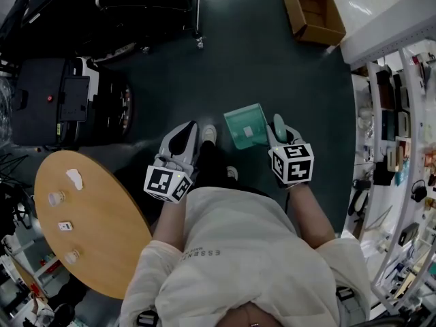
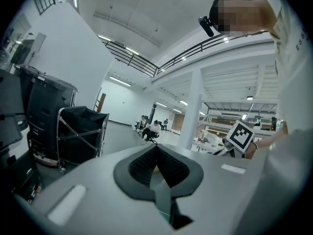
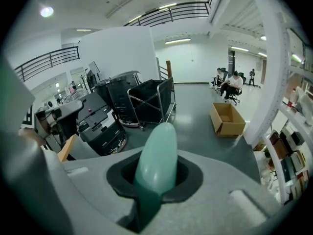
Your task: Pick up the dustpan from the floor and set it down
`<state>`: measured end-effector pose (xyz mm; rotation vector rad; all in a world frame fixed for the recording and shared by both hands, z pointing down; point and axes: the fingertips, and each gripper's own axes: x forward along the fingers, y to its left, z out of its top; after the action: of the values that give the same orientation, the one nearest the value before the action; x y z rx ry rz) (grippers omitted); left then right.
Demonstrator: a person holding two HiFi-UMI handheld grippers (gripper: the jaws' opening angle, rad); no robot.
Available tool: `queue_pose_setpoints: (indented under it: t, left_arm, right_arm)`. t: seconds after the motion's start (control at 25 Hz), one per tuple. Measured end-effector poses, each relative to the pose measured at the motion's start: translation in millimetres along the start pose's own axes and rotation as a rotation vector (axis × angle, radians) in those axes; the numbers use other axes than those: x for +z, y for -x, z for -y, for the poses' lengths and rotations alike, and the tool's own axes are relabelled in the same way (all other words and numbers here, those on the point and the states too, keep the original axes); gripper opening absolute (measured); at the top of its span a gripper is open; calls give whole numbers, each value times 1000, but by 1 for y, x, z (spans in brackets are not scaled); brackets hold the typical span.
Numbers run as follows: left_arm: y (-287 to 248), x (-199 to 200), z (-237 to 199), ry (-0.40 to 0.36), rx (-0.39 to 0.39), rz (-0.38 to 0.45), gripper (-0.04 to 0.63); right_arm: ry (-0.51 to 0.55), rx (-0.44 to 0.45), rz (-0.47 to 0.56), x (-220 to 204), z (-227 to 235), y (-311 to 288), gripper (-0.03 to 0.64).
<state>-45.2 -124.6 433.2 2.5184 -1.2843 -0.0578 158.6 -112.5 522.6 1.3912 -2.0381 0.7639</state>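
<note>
Over dark floor point(image 1: 272, 60), dustpan point(image 1: 244, 127) handle point(image 3: 156, 155) sits clamped btwn right gripper point(image 1: 280, 139) fingers point(image 3: 193, 174).

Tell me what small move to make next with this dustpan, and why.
Probably lower the right gripper toward the bare floor ahead of the shoe, with the jaws closed until the pan rests. The right gripper is clamped on the handle of the dustpan, which appears to hang beside your feet, not yet set down.
</note>
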Motion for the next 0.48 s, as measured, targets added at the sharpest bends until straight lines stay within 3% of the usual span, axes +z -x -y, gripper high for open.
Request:
queue_pose_setpoints:
  t: [0.48]
  left_arm:
    - [-108,8,-125,4,27,-46,15]
  right_arm:
    - [-60,-42,-39,90,19,-135,34]
